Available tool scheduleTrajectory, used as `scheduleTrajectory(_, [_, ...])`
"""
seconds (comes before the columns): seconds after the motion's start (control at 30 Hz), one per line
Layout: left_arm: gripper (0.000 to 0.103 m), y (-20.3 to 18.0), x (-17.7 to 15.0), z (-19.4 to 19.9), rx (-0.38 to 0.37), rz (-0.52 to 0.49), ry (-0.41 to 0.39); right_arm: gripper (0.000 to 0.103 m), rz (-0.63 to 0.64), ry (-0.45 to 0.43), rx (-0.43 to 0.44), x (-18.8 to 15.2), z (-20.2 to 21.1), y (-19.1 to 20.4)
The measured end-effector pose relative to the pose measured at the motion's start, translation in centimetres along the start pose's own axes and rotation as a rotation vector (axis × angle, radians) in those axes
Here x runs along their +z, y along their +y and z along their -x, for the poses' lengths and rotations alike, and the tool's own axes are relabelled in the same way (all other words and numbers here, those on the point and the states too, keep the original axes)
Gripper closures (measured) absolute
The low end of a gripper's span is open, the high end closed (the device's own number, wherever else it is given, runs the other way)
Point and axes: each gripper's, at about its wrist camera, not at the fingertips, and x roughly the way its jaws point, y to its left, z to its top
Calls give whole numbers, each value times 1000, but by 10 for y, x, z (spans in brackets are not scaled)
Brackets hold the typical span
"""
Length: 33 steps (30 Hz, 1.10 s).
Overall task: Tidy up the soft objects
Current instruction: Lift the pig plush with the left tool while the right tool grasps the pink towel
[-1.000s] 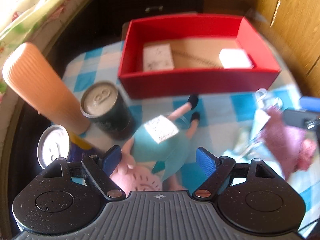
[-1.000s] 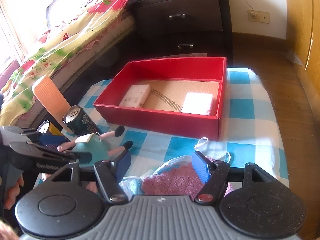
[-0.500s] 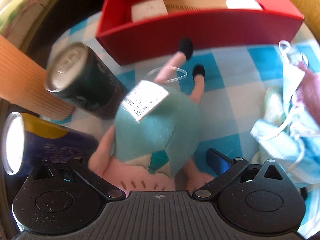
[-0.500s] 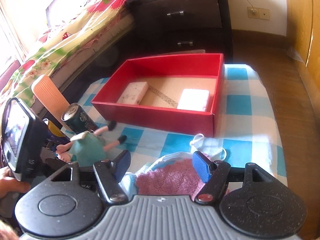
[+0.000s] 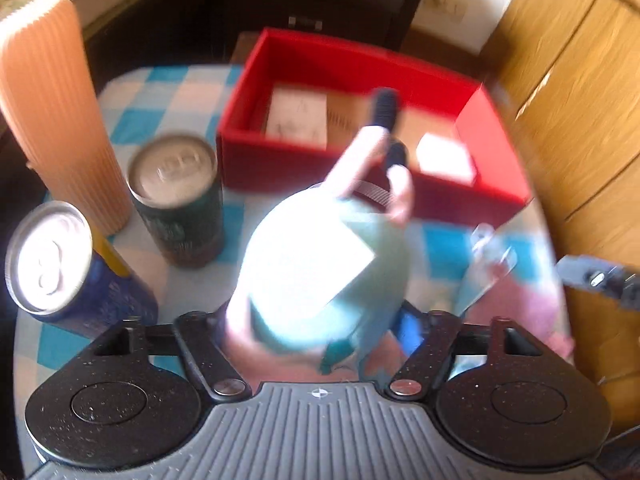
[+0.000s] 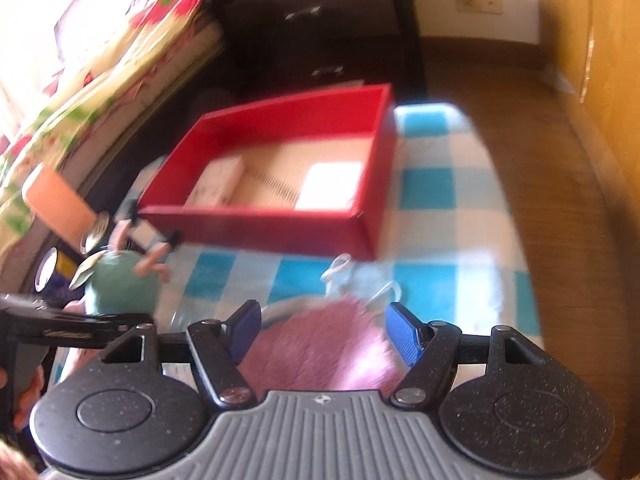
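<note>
A soft doll in a teal dress with pink limbs and black shoes fills the gap of my left gripper. Its jaws are closing and pinch the doll, which is lifted with its legs up in front of the red box. In the right wrist view the doll hangs above the cans, left of the red box. My right gripper is shut on a pink knitted cloth, which bulges between both blue pads. The pink cloth is blurred at the right.
An orange ribbed tumbler, a dark green can and a blue can stand at the left. Two pale blocks lie in the box. A face mask lies on the checked tablecloth. Bed, dark dresser and wooden cupboard surround the table.
My left gripper dropped over the doll, closed on it and raised it, so its legs now point at the box. The right gripper drifted sideways with the pink cloth.
</note>
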Motion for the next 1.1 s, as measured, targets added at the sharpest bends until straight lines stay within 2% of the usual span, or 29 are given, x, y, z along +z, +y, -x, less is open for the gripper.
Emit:
scheduleTrajectory(0.07, [34,2,4,11,-49,40,-42,56,-14,-3,-26,1,4,-7])
scheduleTrajectory(0.17, [34,-4,12,22,-106,46,-90,56,-19,15,-66,-5,3,-16])
scheduleTrajectory(0.33, [34,-7,12,32,-242,108,-107,56,-15,93,-58,-18,-15,-14])
scheduleTrajectory(0.57, [34,-10,16,37,-289,131,-136,54,36,125,-19,-19,-30,9])
scheduleTrajectory(0.6, [34,-11,17,36,-292,130,-136,53,40,133,-27,-19,-35,11])
scheduleTrajectory(0.67, [34,-9,19,33,-290,124,-131,43,61,170,-55,-21,-45,16])
scheduleTrajectory(0.8, [34,-11,16,32,-289,124,-110,43,63,200,-7,-27,-56,19])
scheduleTrajectory(0.9, [34,-10,14,32,-292,129,-104,58,84,202,-24,-26,-57,18])
scheduleTrajectory(0.97, [34,-10,14,34,-289,128,-107,84,50,222,0,-25,-59,11])
scheduleTrajectory(1.07, [34,-10,14,35,-291,130,-106,103,10,214,43,-22,-52,2])
scheduleTrajectory(1.1, [34,-10,14,34,-292,131,-105,103,2,206,55,-21,-49,0])
